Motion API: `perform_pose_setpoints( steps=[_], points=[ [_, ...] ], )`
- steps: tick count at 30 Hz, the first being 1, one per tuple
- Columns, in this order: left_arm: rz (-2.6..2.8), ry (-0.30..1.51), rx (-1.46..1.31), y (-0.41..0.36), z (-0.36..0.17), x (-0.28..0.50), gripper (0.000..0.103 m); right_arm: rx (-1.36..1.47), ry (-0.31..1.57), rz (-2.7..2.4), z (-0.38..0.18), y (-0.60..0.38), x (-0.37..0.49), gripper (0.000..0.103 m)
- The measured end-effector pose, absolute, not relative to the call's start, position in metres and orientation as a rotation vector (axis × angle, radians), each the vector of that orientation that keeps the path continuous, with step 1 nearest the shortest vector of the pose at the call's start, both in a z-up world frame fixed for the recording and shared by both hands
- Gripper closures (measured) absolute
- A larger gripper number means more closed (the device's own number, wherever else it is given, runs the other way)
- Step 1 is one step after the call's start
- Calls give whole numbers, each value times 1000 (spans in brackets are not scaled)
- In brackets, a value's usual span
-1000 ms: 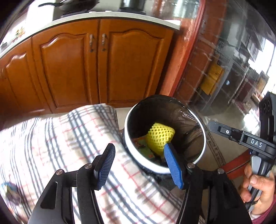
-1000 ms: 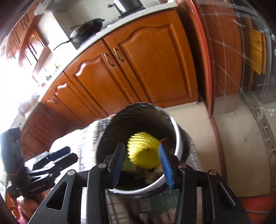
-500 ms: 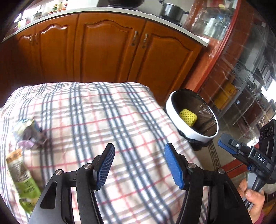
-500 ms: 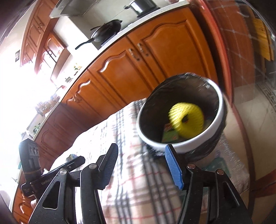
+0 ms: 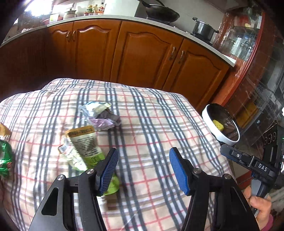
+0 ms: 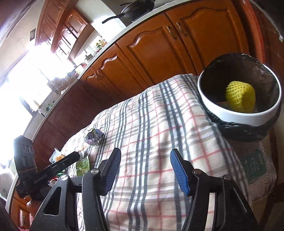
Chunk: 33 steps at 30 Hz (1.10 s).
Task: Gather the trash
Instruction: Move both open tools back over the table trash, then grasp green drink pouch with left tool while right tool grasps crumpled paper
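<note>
My left gripper (image 5: 142, 168) is open and empty above the checked tablecloth (image 5: 150, 113). A green snack packet (image 5: 83, 147) lies just left of its left finger, with a crumpled purple and white wrapper (image 5: 103, 115) beyond it. A green wrapper (image 5: 4, 160) lies at the left edge. My right gripper (image 6: 145, 170) is open and empty over the cloth (image 6: 150, 124). The white-rimmed trash bin (image 6: 239, 117) with a black liner stands at the table's right end and holds a yellow foam net (image 6: 240, 96). The bin also shows in the left wrist view (image 5: 221, 133).
Wooden kitchen cabinets (image 5: 142, 55) stand behind the table under a counter with a pan (image 5: 161, 14) and a pot (image 5: 204, 28). The right gripper's body (image 5: 257, 167) is at the table's right edge. The left gripper's body (image 6: 35, 174) shows low left in the right wrist view.
Both grippers have drawn back from the bin toward the table. The left one has swung left, bringing the wrappers into view. The yellow net stays in the bin.
</note>
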<state>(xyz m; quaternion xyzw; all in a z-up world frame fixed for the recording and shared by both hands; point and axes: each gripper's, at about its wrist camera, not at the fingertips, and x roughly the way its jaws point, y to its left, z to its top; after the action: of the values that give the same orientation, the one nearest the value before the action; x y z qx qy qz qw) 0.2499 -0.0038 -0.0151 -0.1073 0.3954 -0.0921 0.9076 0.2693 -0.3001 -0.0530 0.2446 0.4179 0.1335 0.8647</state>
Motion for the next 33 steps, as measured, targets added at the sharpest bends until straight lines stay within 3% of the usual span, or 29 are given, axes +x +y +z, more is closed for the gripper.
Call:
perform_pose_setpoints(
  steps=[14, 33],
  points=[
    [-63, 856, -331, 68, -23, 222, 43, 351, 931, 475, -40, -208, 298, 42],
    [-86, 940, -417, 72, -62, 265, 43, 345, 1018, 644, -78, -121, 395, 44]
  ],
)
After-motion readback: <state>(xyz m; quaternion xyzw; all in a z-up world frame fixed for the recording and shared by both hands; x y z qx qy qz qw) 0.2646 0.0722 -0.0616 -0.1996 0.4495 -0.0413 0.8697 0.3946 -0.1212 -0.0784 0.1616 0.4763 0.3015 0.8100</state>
